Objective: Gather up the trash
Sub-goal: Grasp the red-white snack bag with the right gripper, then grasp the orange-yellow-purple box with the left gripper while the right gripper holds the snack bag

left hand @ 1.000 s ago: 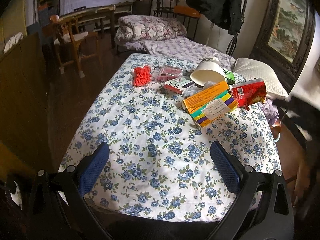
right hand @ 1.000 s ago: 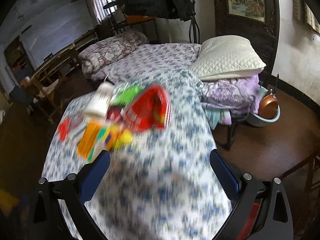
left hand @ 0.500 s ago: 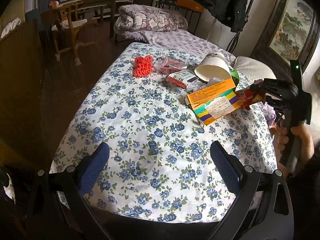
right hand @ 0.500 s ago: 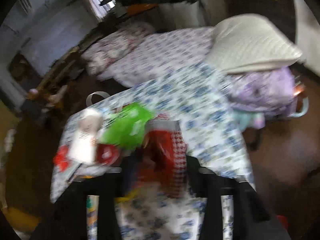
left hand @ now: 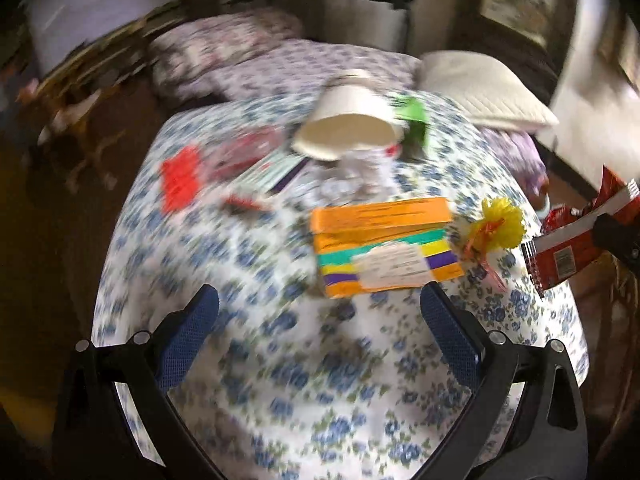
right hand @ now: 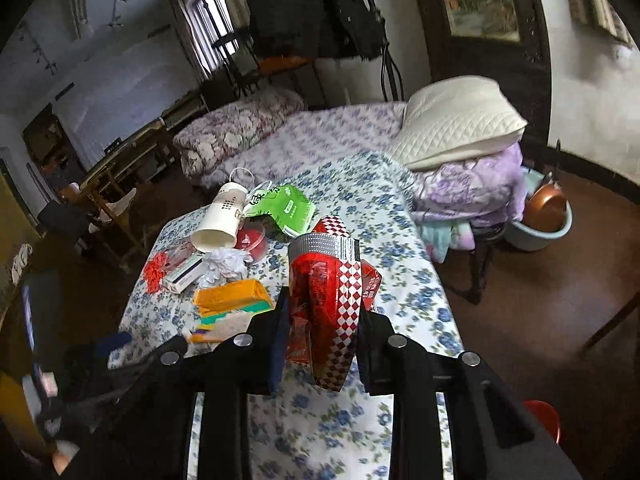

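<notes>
- Right wrist view: the right gripper (right hand: 320,320) has its fingers clamped on a red snack bag (right hand: 332,292) with a red-and-white checkered band; the bag stands crumpled between the two pads, raised above the flowered cloth of the tabletop (right hand: 400,248). The jaws have just been closing, and the bag fills the gap between them.
- Left wrist view, blurred: the same red snack bag (left hand: 568,248) shows at the right edge, off the side of the tabletop (left hand: 280,360), with a dark part of the right gripper on it.
- The left gripper (left hand: 320,320) hangs over the near part of the tabletop with its blue-padded fingers (left hand: 188,340) spread wide and nothing between them.
- Just beyond its fingertips lies an orange box (left hand: 384,248) with green, yellow and purple stripes and a white label.
- Beside the box, to the right, sits a yellow pompom-like thing (left hand: 500,228) with an orange ribbon.
- Farther back a white paper cup (left hand: 348,120) lies on its side, mouth toward the camera, with crumpled white paper (left hand: 352,176) in front of it and a green packet (left hand: 412,120) just to its right.
- To the left lie a flat white carton (left hand: 272,176) and a red-orange bumpy piece (left hand: 180,180).
- A quilted white pillow (right hand: 460,120) rests on folded lilac bedding (right hand: 472,184) past the far corner of the tabletop.
</notes>
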`<state>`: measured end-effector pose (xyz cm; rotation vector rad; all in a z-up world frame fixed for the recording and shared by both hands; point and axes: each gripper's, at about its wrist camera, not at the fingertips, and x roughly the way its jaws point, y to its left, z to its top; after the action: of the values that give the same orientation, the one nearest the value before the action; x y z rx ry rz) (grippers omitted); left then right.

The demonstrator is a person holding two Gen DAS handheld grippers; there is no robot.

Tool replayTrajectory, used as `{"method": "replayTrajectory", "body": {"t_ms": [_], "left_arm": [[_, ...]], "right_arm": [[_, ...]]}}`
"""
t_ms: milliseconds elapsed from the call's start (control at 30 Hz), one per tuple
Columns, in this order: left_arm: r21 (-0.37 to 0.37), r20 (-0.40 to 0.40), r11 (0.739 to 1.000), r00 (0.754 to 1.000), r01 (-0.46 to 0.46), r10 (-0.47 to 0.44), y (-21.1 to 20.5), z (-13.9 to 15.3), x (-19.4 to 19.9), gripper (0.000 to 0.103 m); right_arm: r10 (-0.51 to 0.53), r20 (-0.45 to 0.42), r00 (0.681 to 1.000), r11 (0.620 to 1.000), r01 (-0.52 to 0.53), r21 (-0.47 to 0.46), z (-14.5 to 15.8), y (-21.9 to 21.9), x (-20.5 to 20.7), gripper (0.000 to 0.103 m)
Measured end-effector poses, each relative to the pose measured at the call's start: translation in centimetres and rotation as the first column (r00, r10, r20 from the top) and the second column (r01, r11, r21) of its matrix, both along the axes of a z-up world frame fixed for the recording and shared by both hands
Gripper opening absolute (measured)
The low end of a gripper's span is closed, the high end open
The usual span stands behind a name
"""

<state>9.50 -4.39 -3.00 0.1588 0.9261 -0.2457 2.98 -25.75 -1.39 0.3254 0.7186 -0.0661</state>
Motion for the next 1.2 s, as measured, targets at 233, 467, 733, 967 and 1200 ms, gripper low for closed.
{"method": "replayTrajectory", "body": {"t_ms": [233, 467, 733, 967, 1200], "left_arm": [[0.007, -0.060, 1.000, 0.998, 0.011, -0.011, -1.3, -1.8, 2.2, 0.096], [0.070, -0.019, 0.992, 0.994, 0.107, -0.106, -3.2, -2.1, 0.9, 0.096], [0.181, 0.005, 0.967, 0.983, 0.180, -0.184, -5.3, -3.5, 0.9, 0.096], [0.180, -0.011, 0.957, 0.974, 0.226, -0.228, -6.3, -4.7, 3.0, 0.048], [0.095, 0.009, 0.979, 0.983, 0.179, -0.181, -4.8, -3.3, 2.9, 0.018]], "right_arm": [[0.029, 0.003, 1.000, 0.999, -0.029, 0.042, -0.6, -0.8, 0.2, 0.029], [0.015, 0.038, 0.999, 0.999, -0.017, 0.036, -0.1, -0.8, -0.4, 0.029], [0.016, 0.032, 0.999, 0.998, -0.017, 0.053, -0.4, -0.8, -0.7, 0.030], [0.004, 0.028, 1.000, 0.998, -0.005, 0.063, -0.4, -1.1, -0.6, 0.032], [0.015, 0.029, 0.999, 0.998, -0.016, 0.059, -0.5, -0.8, -0.3, 0.032]]}}
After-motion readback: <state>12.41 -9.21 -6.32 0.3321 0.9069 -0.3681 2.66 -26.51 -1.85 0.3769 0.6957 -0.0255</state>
